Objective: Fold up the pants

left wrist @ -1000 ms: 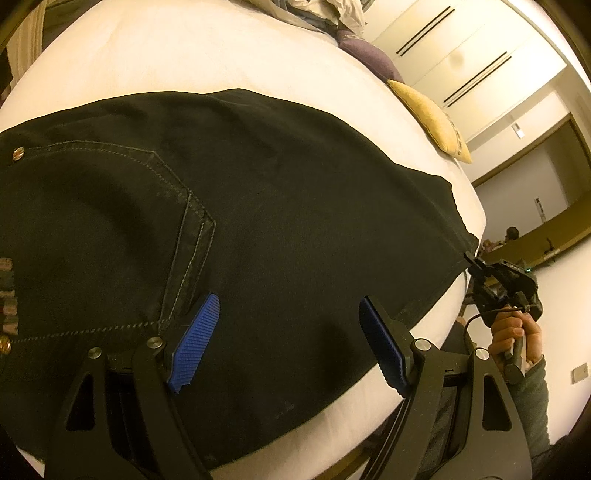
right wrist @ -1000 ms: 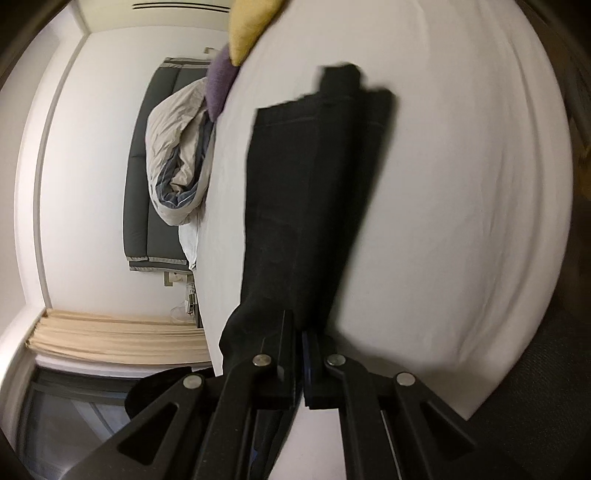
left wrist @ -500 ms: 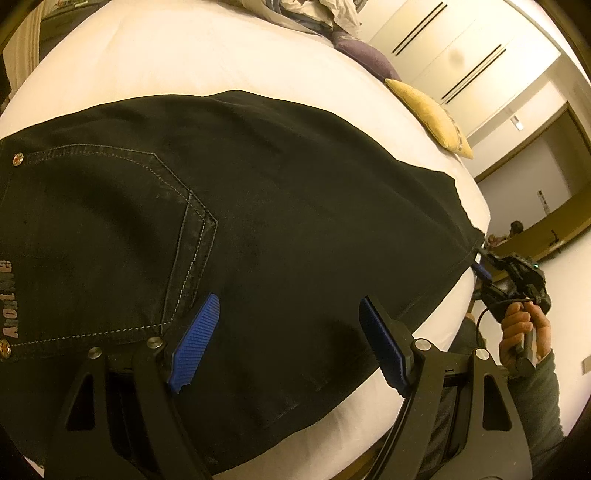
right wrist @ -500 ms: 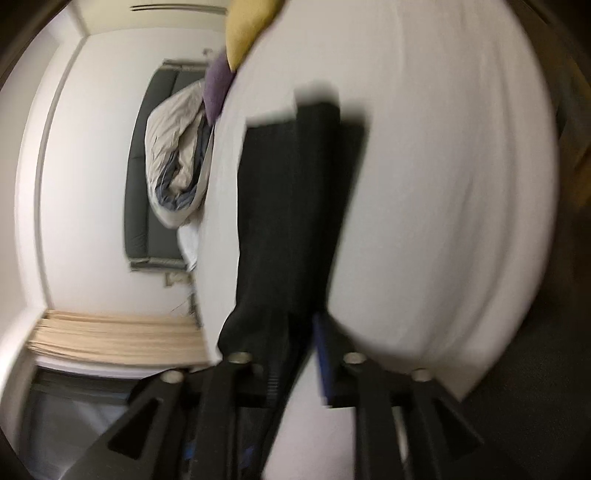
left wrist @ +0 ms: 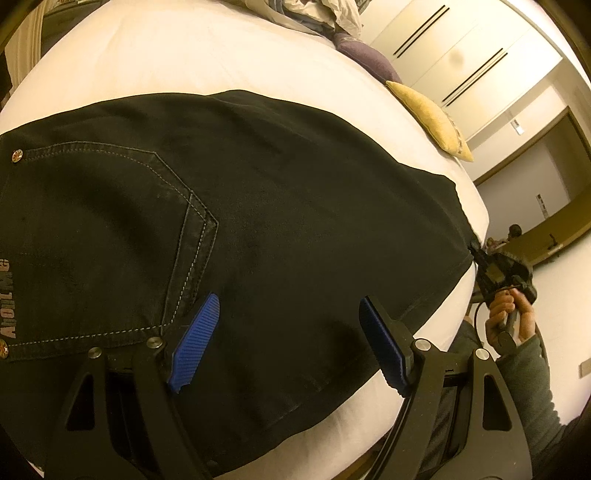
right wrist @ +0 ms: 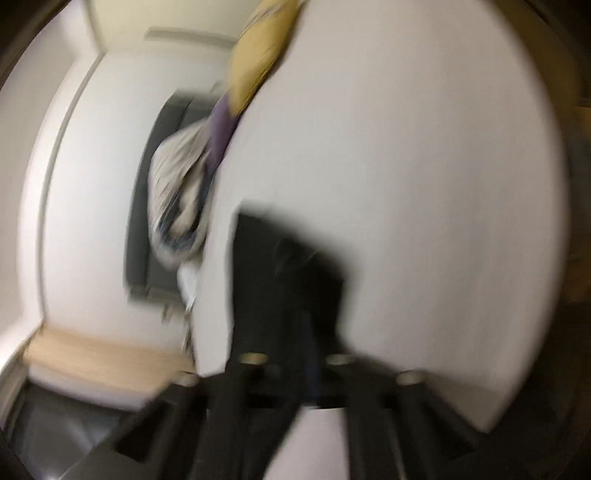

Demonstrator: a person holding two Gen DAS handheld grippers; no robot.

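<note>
The big white bed (left wrist: pixel 207 62) fills most of the left wrist view. Its near edge runs along the bottom right of that view.

The black pants (left wrist: pixel 295 206) lie flat on the bed, spread out along that near edge. The top part with the back pocket (left wrist: pixel 99 236) is at the left. The leg end reaches the bed's right corner. Pale stitching goes around the pocket, and there is a small label with letters (left wrist: pixel 6 299) at the far left.

A pile of crumpled bedding (left wrist: pixel 325 14) sits at the far edge of the bed. Next to it are a purple pillow (left wrist: pixel 369 61) and a yellow pillow (left wrist: pixel 432 118), both along the far right edge.

The left gripper (left wrist: pixel 288 339) hangs just over the pants, near the pocket. Its two blue pads (left wrist: pixel 195 343) are wide apart and hold nothing.

The right gripper (left wrist: pixel 495 266) is at the bed's right corner, right by the leg end of the pants. A hand (left wrist: pixel 508 314) in a grey sleeve holds it. It looks tiny in the left wrist view. The right wrist view is very blurry, so I cannot tell if its fingers are closed on the cloth or let go. In that blurry view the pants (right wrist: pixel 284 280) look like a dark shape on the white bed (right wrist: pixel 424 184).
</note>
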